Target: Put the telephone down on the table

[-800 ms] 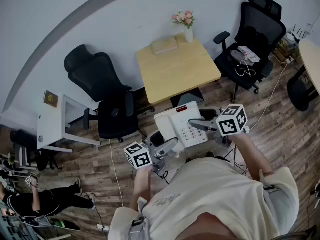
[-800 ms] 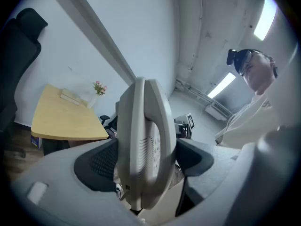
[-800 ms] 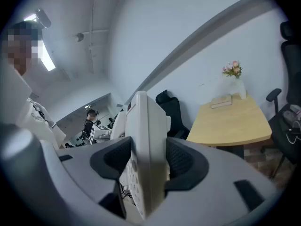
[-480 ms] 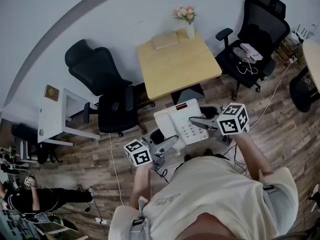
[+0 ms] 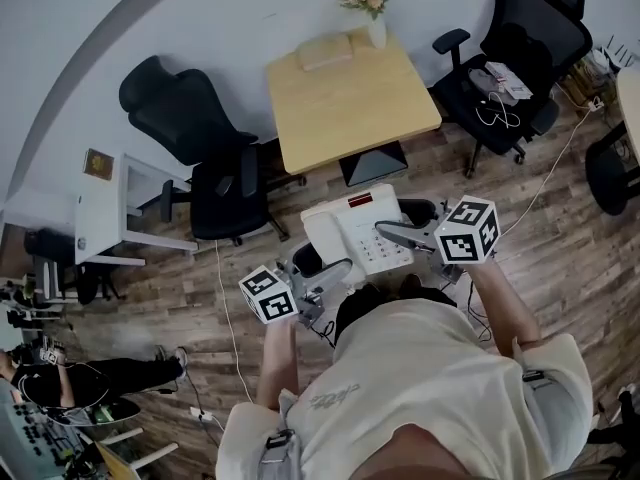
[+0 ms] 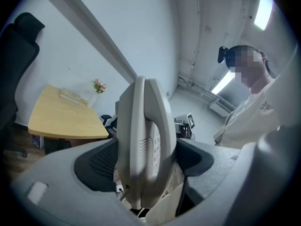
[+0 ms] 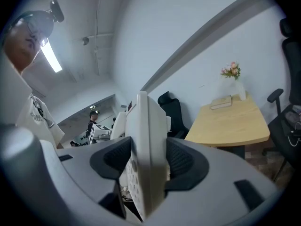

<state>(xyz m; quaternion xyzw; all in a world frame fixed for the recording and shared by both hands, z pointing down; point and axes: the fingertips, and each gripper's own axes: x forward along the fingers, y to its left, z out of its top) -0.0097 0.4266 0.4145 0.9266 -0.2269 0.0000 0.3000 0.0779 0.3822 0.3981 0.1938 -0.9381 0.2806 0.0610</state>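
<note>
A white desk telephone (image 5: 352,232) with a handset and keypad hangs in the air over the wooden floor, just short of the near edge of the light wooden table (image 5: 350,108). My left gripper (image 5: 322,274) is shut on its handset side. The right gripper (image 5: 396,235) is shut on its keypad side. In the left gripper view the telephone (image 6: 143,140) stands edge-on between the dark pads of the left gripper (image 6: 146,166). The right gripper view shows the telephone (image 7: 146,145) clamped the same way in the right gripper (image 7: 149,166).
On the table's far edge are a vase of flowers (image 5: 366,10) and a book (image 5: 328,51). Black office chairs stand left (image 5: 195,143) and right (image 5: 520,43) of it. A small white side table (image 5: 110,218) is at the left. Cables (image 5: 228,328) lie on the floor.
Both grippers and the telephone between them have shifted a little toward the table. The grip on each side looks the same.
</note>
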